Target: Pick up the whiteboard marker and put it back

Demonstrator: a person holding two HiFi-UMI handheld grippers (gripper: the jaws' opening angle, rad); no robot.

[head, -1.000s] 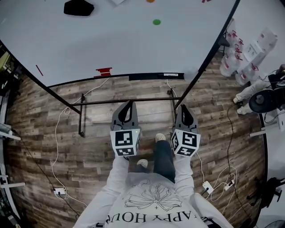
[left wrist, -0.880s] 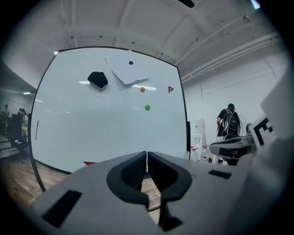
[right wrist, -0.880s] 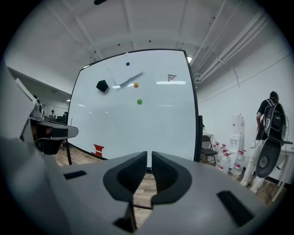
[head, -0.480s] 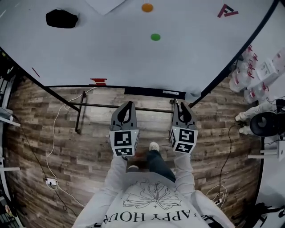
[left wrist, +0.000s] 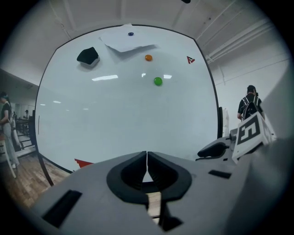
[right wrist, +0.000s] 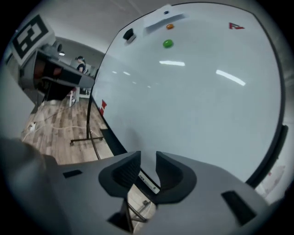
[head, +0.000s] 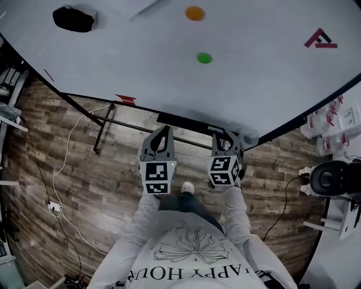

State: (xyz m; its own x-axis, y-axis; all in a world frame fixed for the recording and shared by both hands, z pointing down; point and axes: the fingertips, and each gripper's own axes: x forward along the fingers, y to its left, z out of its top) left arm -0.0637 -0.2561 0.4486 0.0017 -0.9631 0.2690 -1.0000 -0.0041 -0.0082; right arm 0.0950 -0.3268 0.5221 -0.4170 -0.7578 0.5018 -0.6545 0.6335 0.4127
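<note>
A big whiteboard [head: 169, 68] fills the view ahead, with a black tray strip [head: 180, 120] along its lower edge. I cannot make out a marker for certain. In the right gripper view a black bar with a white label [right wrist: 149, 182] lies on that edge, just beyond the jaws. My left gripper [head: 163, 134] is shut and empty, its tips [left wrist: 147, 158] pointing at the board. My right gripper [head: 227, 136] is close to the tray. Its jaws [right wrist: 148, 163] are opening and a clear gap with nothing in it shows between them.
On the board are a black eraser [head: 73, 18], an orange magnet [head: 194, 12], a green magnet [head: 204, 57], a red logo [head: 320, 39] and a red piece [head: 125, 100] at the lower edge. The board's stand frame [head: 104, 121] and cables [head: 56, 186] are on the wood floor. White containers [head: 333, 127] stand at the right.
The person has stepped toward the board, and both grippers have moved forward to its lower edge. The right gripper has rolled and now sits by the tray.
</note>
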